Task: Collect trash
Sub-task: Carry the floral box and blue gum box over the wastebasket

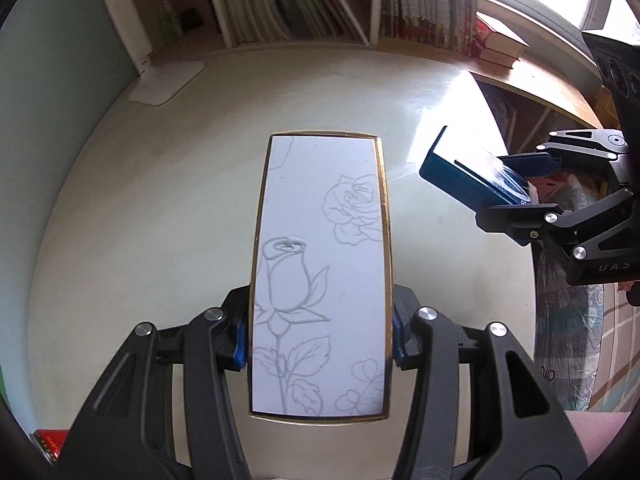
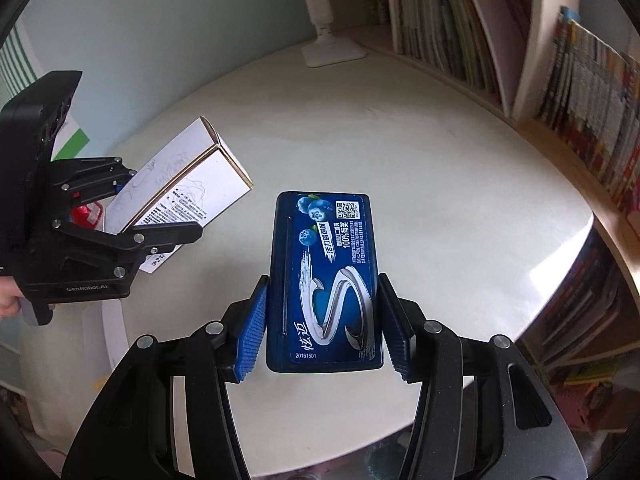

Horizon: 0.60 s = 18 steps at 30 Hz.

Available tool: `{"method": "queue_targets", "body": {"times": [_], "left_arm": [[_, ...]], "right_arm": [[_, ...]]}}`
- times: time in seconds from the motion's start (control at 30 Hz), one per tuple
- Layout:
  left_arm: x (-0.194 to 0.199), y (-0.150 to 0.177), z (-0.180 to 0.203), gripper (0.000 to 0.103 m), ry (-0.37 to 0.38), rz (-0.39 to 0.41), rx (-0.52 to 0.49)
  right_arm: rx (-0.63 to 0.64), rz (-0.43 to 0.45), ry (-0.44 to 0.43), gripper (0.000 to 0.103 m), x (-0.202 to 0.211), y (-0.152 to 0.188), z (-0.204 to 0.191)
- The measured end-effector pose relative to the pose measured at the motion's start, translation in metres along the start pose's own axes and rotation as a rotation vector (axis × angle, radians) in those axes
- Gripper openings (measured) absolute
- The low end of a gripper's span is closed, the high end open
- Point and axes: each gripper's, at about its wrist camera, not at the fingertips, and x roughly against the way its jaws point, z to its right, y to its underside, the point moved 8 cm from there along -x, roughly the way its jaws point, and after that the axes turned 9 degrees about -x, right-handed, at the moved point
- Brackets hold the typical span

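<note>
Above the pale table (image 1: 160, 200), the left gripper (image 1: 318, 334) clamps a white rose-print box (image 1: 320, 272), its long axis pointing toward the bookshelf (image 1: 304, 0). Beside it, the right gripper (image 2: 322, 328) pinches a blue gum case (image 2: 324, 280), likewise lengthwise, held level. The case's underside stays hidden.

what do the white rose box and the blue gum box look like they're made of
White rose box: looks like matte paperboard, with folded seams, thin gold edging and raised rose outlines, held in the left gripper.
Blue gum box: probably glossy printed card or thin plastic, judging by its sheen and rounded corners; which one is unclear. It sits in the right gripper.
</note>
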Motion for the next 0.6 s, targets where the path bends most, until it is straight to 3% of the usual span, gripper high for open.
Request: {"method": "queue_targets", "body": {"times": [0.6], "left_arm": [[-0.017, -0.052, 0.192, 0.047, 0.173, -0.005, -0.300]], "right_arm": [[-0.285, 0.087, 0.116, 0.053, 0.100, 0.092, 0.133]]}}
